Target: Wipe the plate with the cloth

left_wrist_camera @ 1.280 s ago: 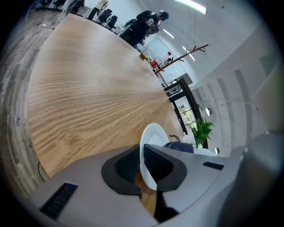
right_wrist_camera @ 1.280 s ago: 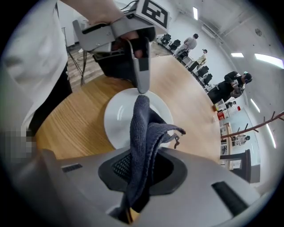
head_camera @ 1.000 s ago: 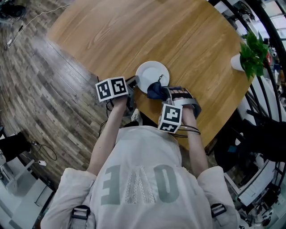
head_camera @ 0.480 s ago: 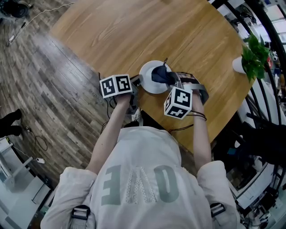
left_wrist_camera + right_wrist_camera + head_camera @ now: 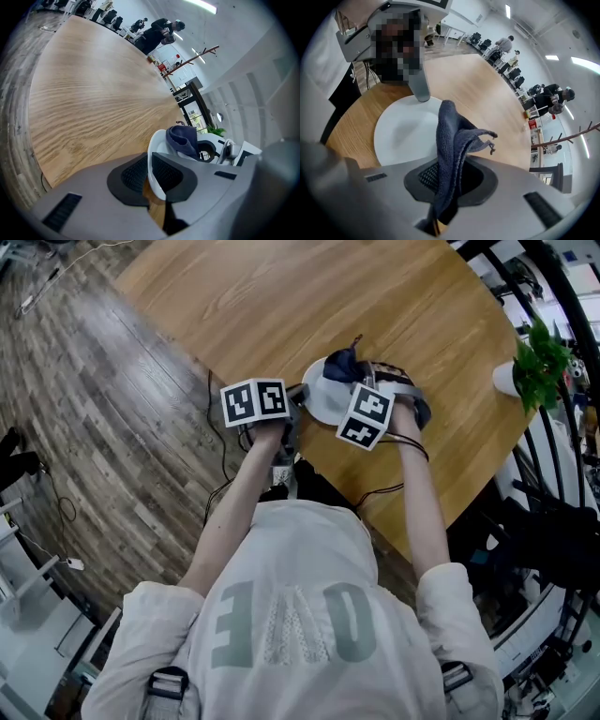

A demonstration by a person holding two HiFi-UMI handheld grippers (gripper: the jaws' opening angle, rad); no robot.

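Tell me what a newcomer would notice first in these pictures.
The white plate stands out near the close edge of the round wooden table, its rim clamped in the left tongs. The right tongs pinch a dark blue cloth over it. A green potted plant stands at the table's right edge.

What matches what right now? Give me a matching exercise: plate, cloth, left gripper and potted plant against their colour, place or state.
1. plate
2. cloth
3. left gripper
4. potted plant

A. green, by the table edge
B. shut on the plate's rim
C. dark blue, clamped in the right gripper fingers
D. white, on the table

Pairs: 1-D, 2-C, 3-B, 4-A.
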